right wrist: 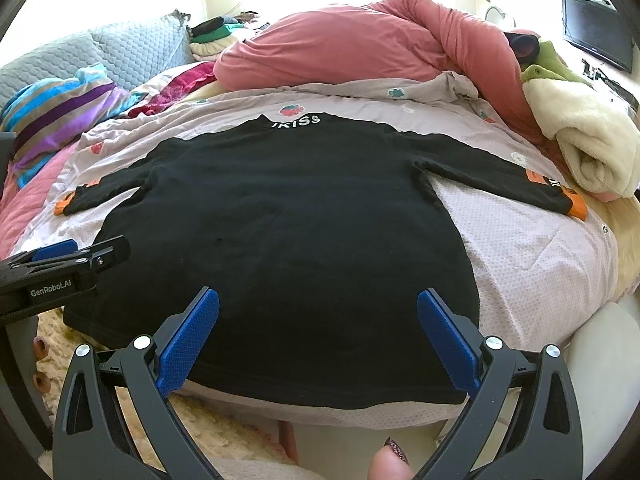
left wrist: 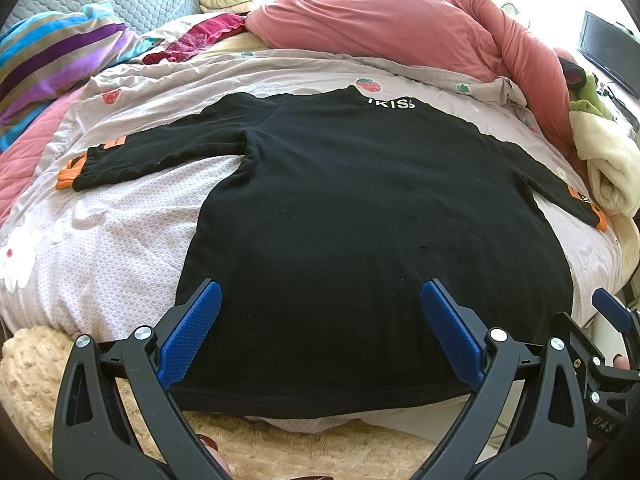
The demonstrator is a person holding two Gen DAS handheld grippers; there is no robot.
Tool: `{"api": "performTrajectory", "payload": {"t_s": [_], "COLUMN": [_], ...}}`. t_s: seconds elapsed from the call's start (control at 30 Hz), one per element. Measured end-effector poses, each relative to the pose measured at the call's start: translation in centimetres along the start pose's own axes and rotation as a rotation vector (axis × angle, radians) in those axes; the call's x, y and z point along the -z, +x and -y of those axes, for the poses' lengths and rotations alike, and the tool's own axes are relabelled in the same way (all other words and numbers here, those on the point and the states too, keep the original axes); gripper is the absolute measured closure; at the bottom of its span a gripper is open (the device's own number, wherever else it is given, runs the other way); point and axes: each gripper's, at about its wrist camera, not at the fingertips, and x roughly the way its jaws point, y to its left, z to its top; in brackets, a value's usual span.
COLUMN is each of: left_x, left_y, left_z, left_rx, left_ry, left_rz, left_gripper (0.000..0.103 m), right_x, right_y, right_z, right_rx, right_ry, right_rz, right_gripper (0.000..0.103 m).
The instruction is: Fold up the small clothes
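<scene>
A black long-sleeved top (left wrist: 340, 200) with orange cuffs and white lettering at the neck lies flat on the bed, sleeves spread, hem towards me; it also shows in the right wrist view (right wrist: 288, 216). My left gripper (left wrist: 320, 292) is open and empty above the hem on the left part. My right gripper (right wrist: 318, 300) is open and empty above the hem on the right part. The right gripper also shows at the right edge of the left wrist view (left wrist: 612, 312), and the left gripper at the left edge of the right wrist view (right wrist: 80, 256).
The top lies on a lilac strawberry-print cover (left wrist: 120, 220). A pink duvet (left wrist: 400, 20) is heaped behind. A striped blanket (left wrist: 52, 56) lies far left, a cream fleece roll (right wrist: 592, 148) at the right, a beige fluffy rug (left wrist: 36, 368) below the bed edge.
</scene>
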Motion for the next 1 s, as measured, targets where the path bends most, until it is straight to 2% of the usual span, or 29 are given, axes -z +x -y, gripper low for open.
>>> {"api": "performTrajectory", "payload": {"t_s": [1.0], "left_x": [-0.06], "left_y": [-0.14], "left_z": [0.13], "left_rx": [-0.007], "left_ry": [0.013], "left_rz": [0.005], "left_gripper": [0.009], "right_x": [-0.24], "right_y": [0.02], "right_z": [0.15], "right_rx": [-0.001], "right_ry": [0.007], "right_rz": [0.008], "right_gripper": [0.004]}}
